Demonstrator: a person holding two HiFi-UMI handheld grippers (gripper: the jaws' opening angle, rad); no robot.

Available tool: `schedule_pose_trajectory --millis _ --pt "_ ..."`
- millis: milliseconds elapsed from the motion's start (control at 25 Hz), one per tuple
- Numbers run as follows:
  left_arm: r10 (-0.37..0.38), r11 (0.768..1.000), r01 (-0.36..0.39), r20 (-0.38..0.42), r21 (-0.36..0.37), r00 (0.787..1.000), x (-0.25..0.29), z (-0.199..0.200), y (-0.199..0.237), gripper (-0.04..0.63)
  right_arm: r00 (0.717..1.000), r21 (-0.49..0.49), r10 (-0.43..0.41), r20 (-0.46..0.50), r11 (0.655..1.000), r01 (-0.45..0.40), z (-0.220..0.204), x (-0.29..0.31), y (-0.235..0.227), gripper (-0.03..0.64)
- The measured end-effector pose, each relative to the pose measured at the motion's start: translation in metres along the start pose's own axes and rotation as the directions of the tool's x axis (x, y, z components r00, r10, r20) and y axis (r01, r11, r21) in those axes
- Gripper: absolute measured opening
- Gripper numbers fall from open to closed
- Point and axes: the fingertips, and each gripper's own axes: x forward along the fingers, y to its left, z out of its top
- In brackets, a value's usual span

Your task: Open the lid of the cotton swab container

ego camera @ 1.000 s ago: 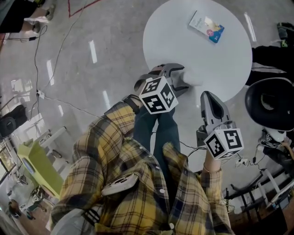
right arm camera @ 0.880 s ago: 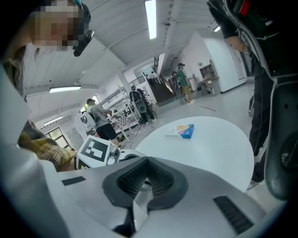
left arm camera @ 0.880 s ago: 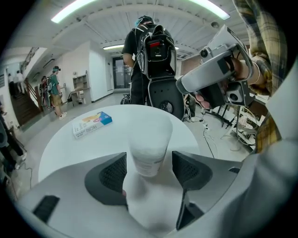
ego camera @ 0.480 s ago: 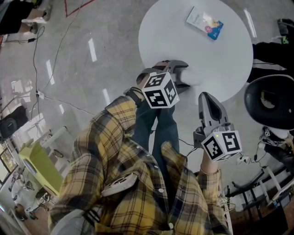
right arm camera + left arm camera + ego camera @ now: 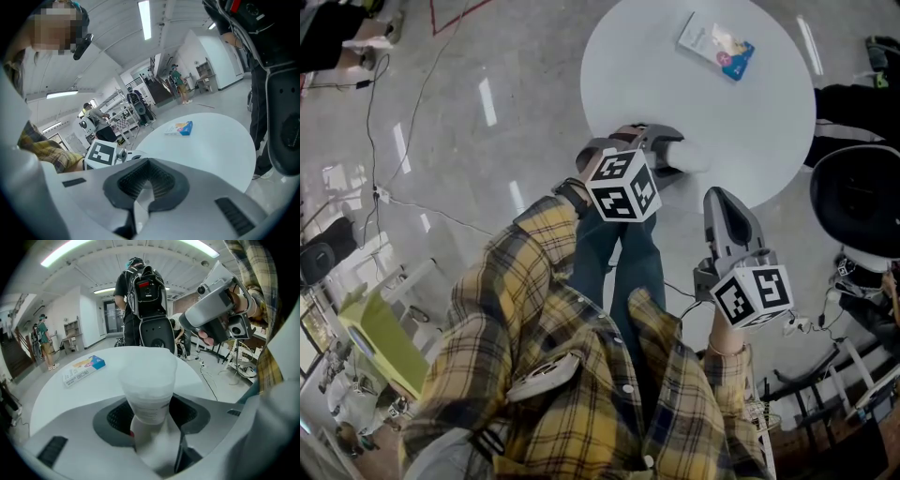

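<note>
The cotton swab container point(image 5: 692, 156) is a white, frosted tub with its lid on, standing at the near edge of the round white table point(image 5: 750, 112). My left gripper point(image 5: 679, 156) reaches in from the left, its jaws closing around the tub. In the left gripper view the cotton swab container point(image 5: 147, 380) fills the hollow between the ribbed pads point(image 5: 117, 416), which lie against its sides. My right gripper point(image 5: 724, 199) is shut and empty, hanging off the table's edge a little to the right of the tub. Nothing sits between its pads point(image 5: 161, 185).
A flat blue and white box point(image 5: 717, 45) lies at the table's far side. A black chair point(image 5: 858, 202) stands to the right of the table. Cables run over the glossy floor point(image 5: 422, 122). A person with a black backpack point(image 5: 143, 291) stands beyond the table.
The left gripper's jaws have drawn in around the container. Both grippers have stayed almost where they were; the view has shifted slightly.
</note>
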Motion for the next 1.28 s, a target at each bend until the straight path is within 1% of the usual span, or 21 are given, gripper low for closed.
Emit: schedule_pose_trajectory --millis 240,480,760,1000,1200,1280 --pt "-0.014 1.000 0.014 0.009 0.007 1.000 -0.003 0.004 -0.004 0.241 1.000 -0.006 -0.005 -0.007 1.000 0.005 0.000 -0.002 0.003 0.015" --pt "-0.015 1.000 0.015 0.012 0.014 1.000 -0.014 0.013 -0.005 0.241 1.000 -0.026 -0.004 0.006 1.000 0.004 0.011 -0.005 0.008 0.015" --pt "-0.027 1.000 0.028 0.024 -0.007 0.999 -0.046 0.028 -0.007 0.241 0.999 -0.071 0.022 0.038 0.997 -0.019 0.037 -0.010 0.027 0.015" --pt "-0.030 0.998 0.032 0.034 -0.046 0.999 -0.077 0.041 -0.012 0.241 0.996 -0.120 0.052 0.066 0.992 -0.044 0.061 -0.013 0.050 0.015" --pt "-0.035 0.999 0.035 0.015 -0.022 0.999 -0.100 0.057 -0.017 0.239 0.994 -0.151 0.069 0.088 0.987 -0.055 0.081 -0.024 0.065 0.015" --pt "-0.033 0.999 0.033 0.016 -0.024 0.999 -0.109 0.065 -0.018 0.239 0.993 -0.169 0.077 0.091 0.984 -0.061 0.088 -0.030 0.071 0.015"
